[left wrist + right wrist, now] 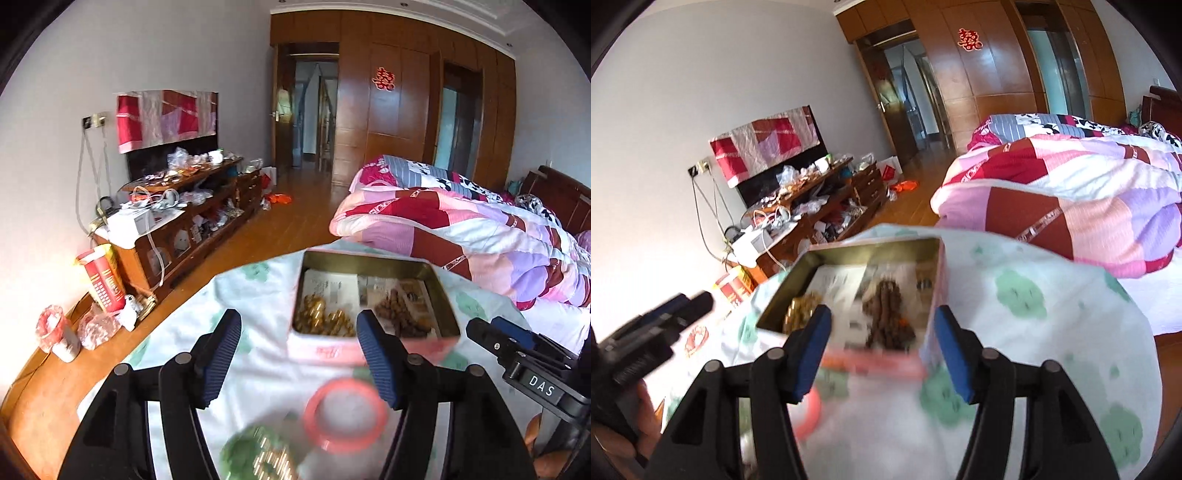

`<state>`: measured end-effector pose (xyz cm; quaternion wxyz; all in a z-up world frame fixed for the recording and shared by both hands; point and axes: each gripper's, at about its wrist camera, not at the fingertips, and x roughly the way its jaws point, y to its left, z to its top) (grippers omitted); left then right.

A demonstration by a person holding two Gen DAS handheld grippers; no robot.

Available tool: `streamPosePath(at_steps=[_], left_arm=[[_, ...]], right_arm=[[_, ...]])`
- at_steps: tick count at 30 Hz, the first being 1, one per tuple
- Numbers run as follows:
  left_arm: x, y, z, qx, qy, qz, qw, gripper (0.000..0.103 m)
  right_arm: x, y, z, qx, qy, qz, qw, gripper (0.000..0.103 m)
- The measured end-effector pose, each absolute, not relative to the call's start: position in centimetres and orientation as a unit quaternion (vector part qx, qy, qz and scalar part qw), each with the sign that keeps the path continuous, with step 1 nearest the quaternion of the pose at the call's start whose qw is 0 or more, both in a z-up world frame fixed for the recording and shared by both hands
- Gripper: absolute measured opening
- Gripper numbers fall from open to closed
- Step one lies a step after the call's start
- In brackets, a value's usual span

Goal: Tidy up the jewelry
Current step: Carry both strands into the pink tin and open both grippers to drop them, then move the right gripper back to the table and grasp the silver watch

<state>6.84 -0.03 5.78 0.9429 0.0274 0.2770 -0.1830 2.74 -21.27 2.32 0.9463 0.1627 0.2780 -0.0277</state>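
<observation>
Two fisheye views, each looking forward along its own gripper's fingers, low and close over a cloth-covered surface (258, 280); the left view faces an open tin (373, 295) head-on; the right view sees the same tin (871, 291) from its right side; both share the wooden cabinet (192, 221), doorway and quilted bed (1071, 206) beyond.

patchwork quilt (461, 229), cluttered sideboard (192, 206), wardrobe (391, 103)

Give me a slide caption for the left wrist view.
Open left gripper above pink bangle, facing open tin.
</observation>
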Motion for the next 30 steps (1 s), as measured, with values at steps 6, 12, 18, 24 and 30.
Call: streamPosePath(at_steps=[6,12,18,24,30], left_arm=[[2.8,2.8,4.0,0.015,0.279,-0.183,0.943,0.065],[-0.1,4.7,1.4,-0.005,0.301,-0.184,0.936,0.065],[-2.6,5.7,0.2,0.007,0.304,-0.183,0.935,0.065],[-4.4,6.9,-0.5,0.000,0.310,-0.200,0.930,0.065],[-4.4,6.7,-1.5,-0.001,0.326,-0.195,0.925,0.065]], right_arm=[[0.0,-19.7,0.5,0.156,0.314,-0.003,0.937,0.062],[-2.4,-17.6,-0.7,0.139,0.345,0.030,0.928,0.061],[-4.1,-16.0,-1.9,0.134,0.374,0.061,0.916,0.062],[-5.1,-14.4,-2.5,0.114,0.398,0.094,0.905,0.061],[-4.9,-12.8,-3.8,0.098,0.438,0.113,0.887,0.061]])
